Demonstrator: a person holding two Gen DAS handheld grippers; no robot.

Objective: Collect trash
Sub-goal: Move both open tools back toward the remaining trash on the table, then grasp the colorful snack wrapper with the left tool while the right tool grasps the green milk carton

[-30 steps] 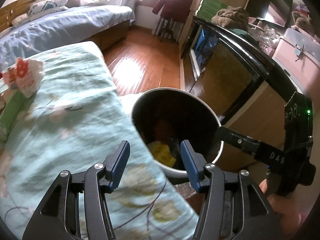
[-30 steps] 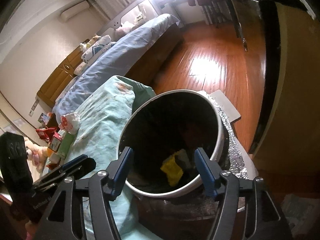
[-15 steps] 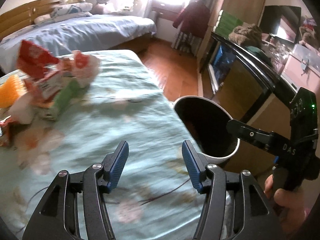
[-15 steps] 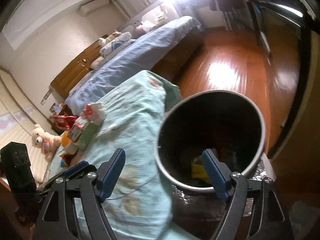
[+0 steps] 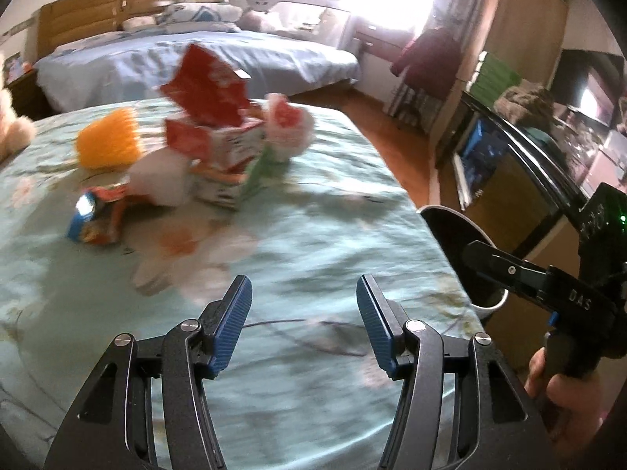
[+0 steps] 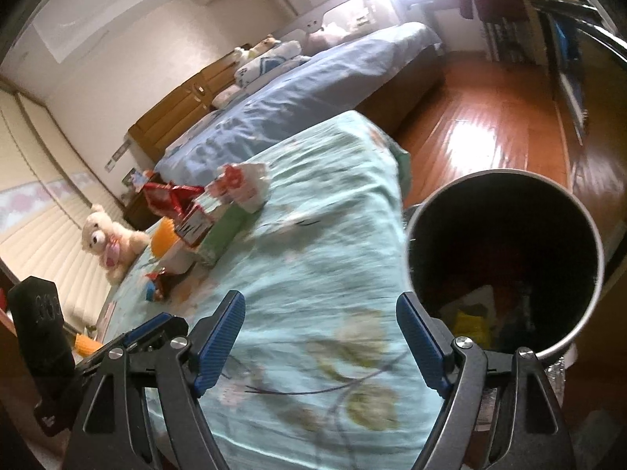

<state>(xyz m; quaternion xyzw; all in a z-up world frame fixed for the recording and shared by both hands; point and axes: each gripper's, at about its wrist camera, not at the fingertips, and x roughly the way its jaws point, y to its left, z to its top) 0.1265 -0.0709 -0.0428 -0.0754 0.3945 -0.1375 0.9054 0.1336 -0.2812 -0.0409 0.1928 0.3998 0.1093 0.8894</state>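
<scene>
Trash [image 5: 203, 156] lies heaped on the teal bedspread [image 5: 313, 243], ahead and left of the empty, parted left gripper [image 5: 303, 323], the nearer one; the right gripper [image 6: 319, 342], wide apart and empty, sits beside the bin [image 6: 505, 258].

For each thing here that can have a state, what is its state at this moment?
left gripper: jaws open, nothing between them
right gripper: jaws open, nothing between them
trash bin: uncovered, some trash at the bottom
trash pile: heaped on the floral cover, not yet collected
floral cover: spread flat
teddy bear: sitting upright
</scene>
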